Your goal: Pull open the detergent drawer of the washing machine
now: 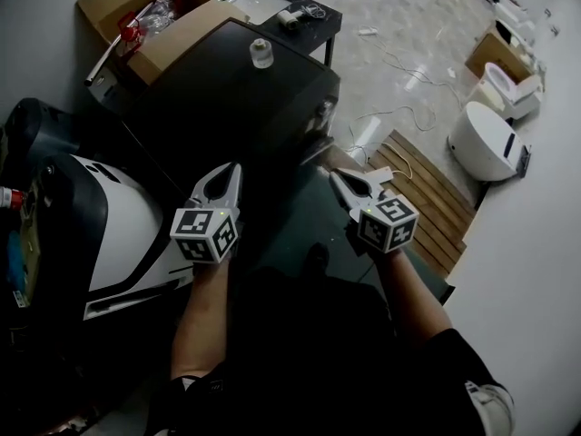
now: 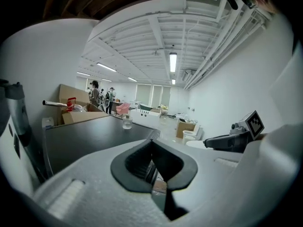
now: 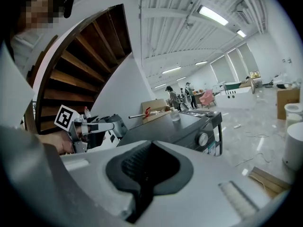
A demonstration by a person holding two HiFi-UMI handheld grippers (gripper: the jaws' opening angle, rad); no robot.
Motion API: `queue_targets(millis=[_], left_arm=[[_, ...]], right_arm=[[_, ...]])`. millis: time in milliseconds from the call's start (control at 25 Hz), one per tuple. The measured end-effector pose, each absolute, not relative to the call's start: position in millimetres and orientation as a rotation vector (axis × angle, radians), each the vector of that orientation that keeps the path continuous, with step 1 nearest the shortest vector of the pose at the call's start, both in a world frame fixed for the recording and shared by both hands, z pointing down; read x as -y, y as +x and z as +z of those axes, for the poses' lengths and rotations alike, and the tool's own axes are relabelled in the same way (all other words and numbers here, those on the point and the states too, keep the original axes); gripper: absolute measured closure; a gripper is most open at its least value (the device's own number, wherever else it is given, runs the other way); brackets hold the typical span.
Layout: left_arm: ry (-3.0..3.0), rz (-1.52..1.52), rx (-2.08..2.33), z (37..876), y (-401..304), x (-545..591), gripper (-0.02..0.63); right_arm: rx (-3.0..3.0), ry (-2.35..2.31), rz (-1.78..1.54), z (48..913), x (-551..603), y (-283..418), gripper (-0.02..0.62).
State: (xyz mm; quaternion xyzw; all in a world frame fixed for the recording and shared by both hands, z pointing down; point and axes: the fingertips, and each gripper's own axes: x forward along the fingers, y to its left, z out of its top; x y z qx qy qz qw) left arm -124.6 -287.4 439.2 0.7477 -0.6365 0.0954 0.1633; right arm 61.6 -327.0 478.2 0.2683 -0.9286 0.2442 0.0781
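Zero progress: left claw [image 1: 234, 171] and right claw [image 1: 336, 178] both closed tight on nothing, short of the washing machine [image 1: 236, 89] at 12 o'clock; drawer not discernible, pull not yet started.

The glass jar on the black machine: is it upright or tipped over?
Upright: the jar stands on its base atop the machine.

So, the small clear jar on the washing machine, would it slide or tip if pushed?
The jar looks squat and clear, probably glass, so likely breakable. It stands on the smooth dark washing machine top, so a push would probably slide it rather than tip it.
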Motion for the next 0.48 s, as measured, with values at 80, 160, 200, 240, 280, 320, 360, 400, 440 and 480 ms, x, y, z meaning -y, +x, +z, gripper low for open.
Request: queue_targets(millis=[80,160,200,240,280,320,360,400,440,480], left_arm=[[2.112,0.266,1.835,441.8,-131.8,285.9,0.603],[2.094,0.253,1.856,442.0,-141.8,282.9,0.603],[2.085,0.244,1.868,440.8,-148.4,281.0,0.603],[2.076,0.234,1.881,439.0,-155.9,278.6,0.603],[2.067,0.225,1.895,436.8,-164.0,275.5,0.603],[2.06,0.218,1.909,434.3,-172.8,271.6,0.603],[2.052,0.213,1.925,432.3,-182.2,267.3,0.603],[2.041,0.207,1.94,431.5,-192.0,263.0,0.603],[2.027,0.196,1.952,432.2,-201.4,258.7,0.603],[2.014,0.184,1.958,433.8,-209.9,254.3,0.603]], right_arm=[[2.789,0.757,0.712,482.0,329.8,52.7,0.592],[2.798,0.717,0.697,480.9,330.3,40.2,0.589],[2.799,0.698,0.689,479.7,330.1,32.4,0.589],[2.798,0.679,0.68,478.7,329.9,24.0,0.588],[2.796,0.659,0.673,477.4,329.2,14.8,0.586],[2.797,0.637,0.665,475.1,327.9,4.5,0.577],[2.8,0.613,0.654,471.9,325.9,-6.9,0.577],[2.804,0.587,0.638,468.7,323.4,-18.7,0.577],[2.805,0.563,0.62,466.3,320.8,-29.8,0.577],[2.803,0.546,0.606,464.8,318.4,-39.6,0.577]])
